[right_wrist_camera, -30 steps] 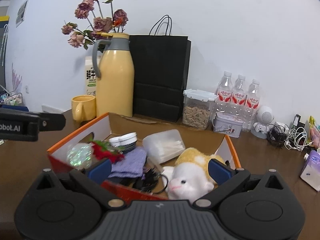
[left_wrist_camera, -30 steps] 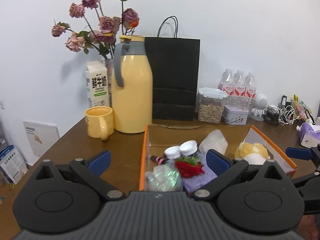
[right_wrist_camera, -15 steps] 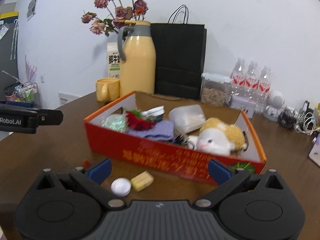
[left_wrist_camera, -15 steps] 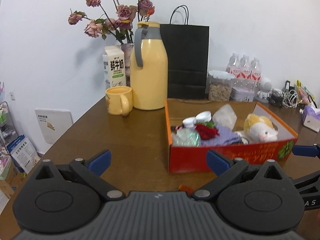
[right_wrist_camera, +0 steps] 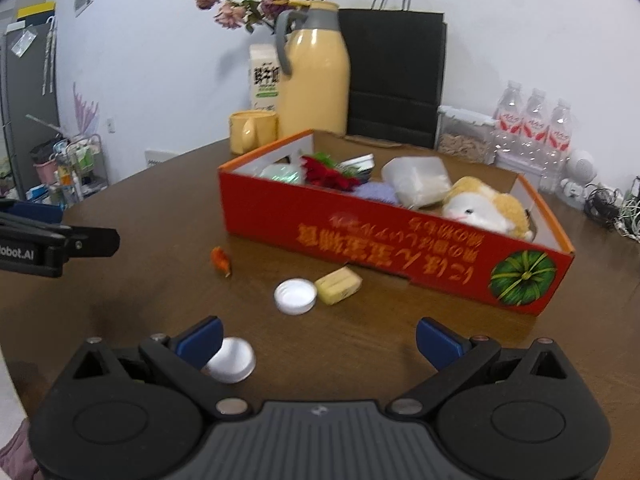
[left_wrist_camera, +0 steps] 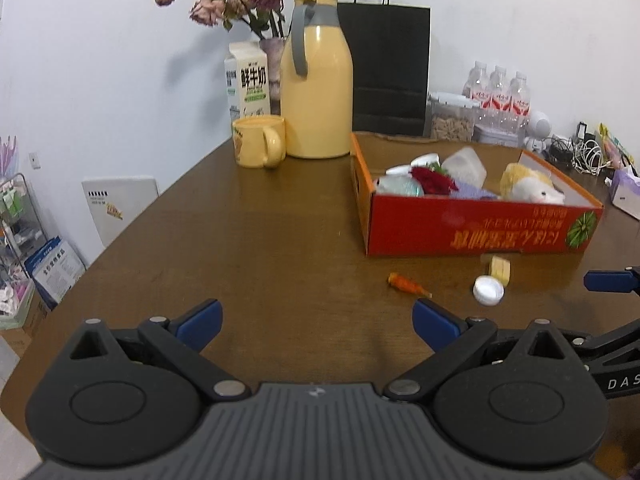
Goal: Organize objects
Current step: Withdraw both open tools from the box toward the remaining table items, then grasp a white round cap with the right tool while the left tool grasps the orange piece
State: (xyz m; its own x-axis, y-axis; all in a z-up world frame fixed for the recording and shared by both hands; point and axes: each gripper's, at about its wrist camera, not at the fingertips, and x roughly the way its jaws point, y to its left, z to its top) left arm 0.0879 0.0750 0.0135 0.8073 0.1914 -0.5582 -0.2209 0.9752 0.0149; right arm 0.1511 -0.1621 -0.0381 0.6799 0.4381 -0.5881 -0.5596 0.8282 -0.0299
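Showing only on the right view (both tools spread, empty): a second white cap (right_wrist_camera: 232,362).

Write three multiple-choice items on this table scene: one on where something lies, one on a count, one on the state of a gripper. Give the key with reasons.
1. Where does the white cap lie?
A. Inside the red box
B. On the table beside the yellow block
C. On the yellow mug

2. How many water bottles stand by the wall?
A. Three
B. One
C. Five

3. What state is the right gripper in?
A. Shut on the toy carrot
B. Shut on nothing
C. Open, holding nothing

Key:
1 B: it rests on bare wood next to the yellow block, in front of the red box.
2 A: three red-labelled bottles stand in a row.
3 C: its blue fingertips stand wide apart with nothing between them; the toy carrot lies on the table.
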